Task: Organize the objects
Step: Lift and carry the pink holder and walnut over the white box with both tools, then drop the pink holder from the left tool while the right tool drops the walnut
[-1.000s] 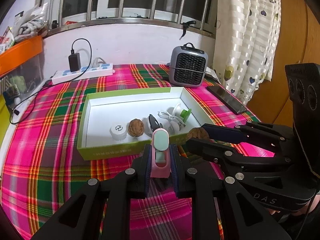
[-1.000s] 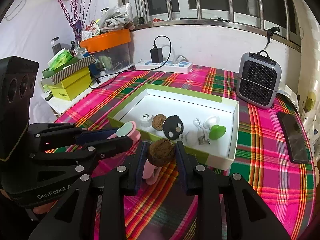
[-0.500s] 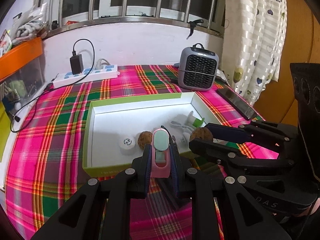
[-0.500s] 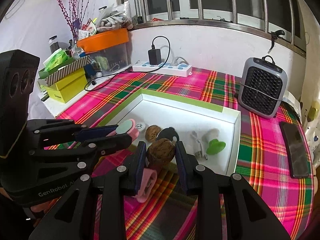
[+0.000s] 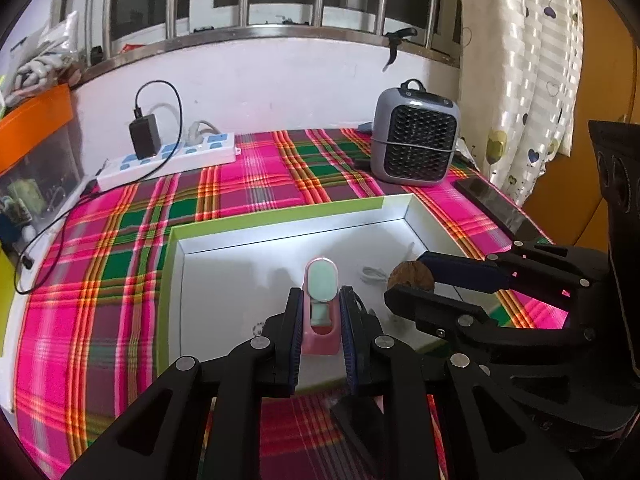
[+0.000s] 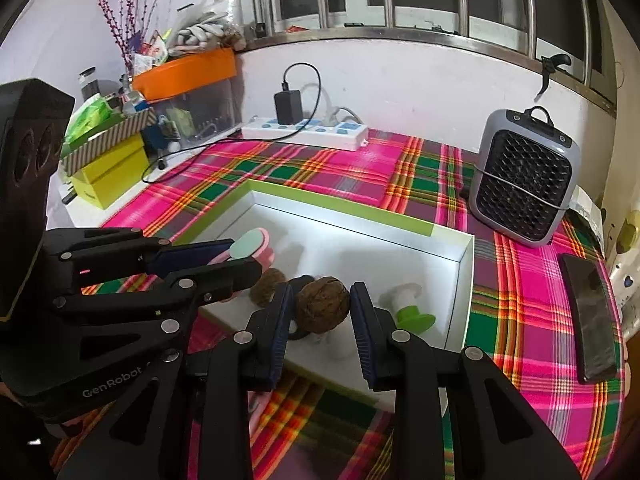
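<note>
Left claw (image 5: pixel 320 312) clamps pink case (image 5: pixel 319 312); right claw (image 6: pixel 322 308) clamps walnut (image 6: pixel 322 307).

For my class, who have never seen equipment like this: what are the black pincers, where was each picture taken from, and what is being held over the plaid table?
No robot here: a person holds a two-finger gripper in each hand, and a fisheye camera on each one looks forward along its fingers. One picture comes from the left gripper, the other from the right gripper; each also shows the other gripper from the side.

The left gripper is shut on a pink and mint clip-like gadget; what it is exactly I cannot tell. The right one is shut on a walnut. Both hang over an open white box with a green rim on the plaid tablecloth. Inside lie another walnut and a green and white spool. Nearby stand a grey mini heater, a power strip and a black phone.
</note>
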The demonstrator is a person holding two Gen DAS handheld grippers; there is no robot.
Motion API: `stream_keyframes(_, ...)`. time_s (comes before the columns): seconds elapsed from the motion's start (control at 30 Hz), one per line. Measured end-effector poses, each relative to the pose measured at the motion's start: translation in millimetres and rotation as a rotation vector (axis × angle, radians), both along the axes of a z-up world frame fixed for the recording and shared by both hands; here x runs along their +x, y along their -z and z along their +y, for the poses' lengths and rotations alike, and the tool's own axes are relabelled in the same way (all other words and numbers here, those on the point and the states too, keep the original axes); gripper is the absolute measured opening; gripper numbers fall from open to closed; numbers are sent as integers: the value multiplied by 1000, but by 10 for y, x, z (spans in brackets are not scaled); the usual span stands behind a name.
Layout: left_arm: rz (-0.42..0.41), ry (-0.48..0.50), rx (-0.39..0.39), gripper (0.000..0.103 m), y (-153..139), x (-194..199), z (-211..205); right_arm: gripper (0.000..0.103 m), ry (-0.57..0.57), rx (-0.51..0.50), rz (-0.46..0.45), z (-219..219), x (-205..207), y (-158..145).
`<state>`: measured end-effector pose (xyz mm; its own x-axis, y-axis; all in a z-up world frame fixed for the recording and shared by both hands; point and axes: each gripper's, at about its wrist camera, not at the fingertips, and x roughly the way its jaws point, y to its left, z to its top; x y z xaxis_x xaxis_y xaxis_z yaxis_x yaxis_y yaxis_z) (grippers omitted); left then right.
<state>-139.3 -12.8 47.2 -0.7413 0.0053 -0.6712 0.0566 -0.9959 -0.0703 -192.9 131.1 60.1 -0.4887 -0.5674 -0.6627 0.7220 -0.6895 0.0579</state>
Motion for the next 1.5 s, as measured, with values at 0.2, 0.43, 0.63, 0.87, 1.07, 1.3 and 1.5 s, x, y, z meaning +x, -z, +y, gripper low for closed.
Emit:
stream_keyframes(0.2, -9, 7, 7, 16, 72, -194, -47, 31, 25, 14, -21, -33, -199, 99)
stream_keyframes(0.43, -3, 13, 0, 16, 131, -308, -86, 31, 37, 28, -42, -84, -316, 182)
stream_keyframes(0.63, -7, 25, 15, 16, 139, -396, -108, 31, 44, 47, -40, -106, -339, 230)
stream_keyframes(0.87, -31, 62, 18, 16, 209, -474, -48, 31, 36, 69, -39, -134, -323, 264)
stream_keyframes(1.07, -64, 60, 30, 16, 262, -512, -69, 31, 27, 102, -18, -172, -287, 277)
stream_keyframes(1.3, -69, 71, 47, 17, 252, -481, -76, 32, 30, 110, -6, -153, -254, 265)
stream_keyframes(1.5, -49, 56, 44, 17, 163, -386, -82, 32, 37, 95, 14, -94, -181, 182)
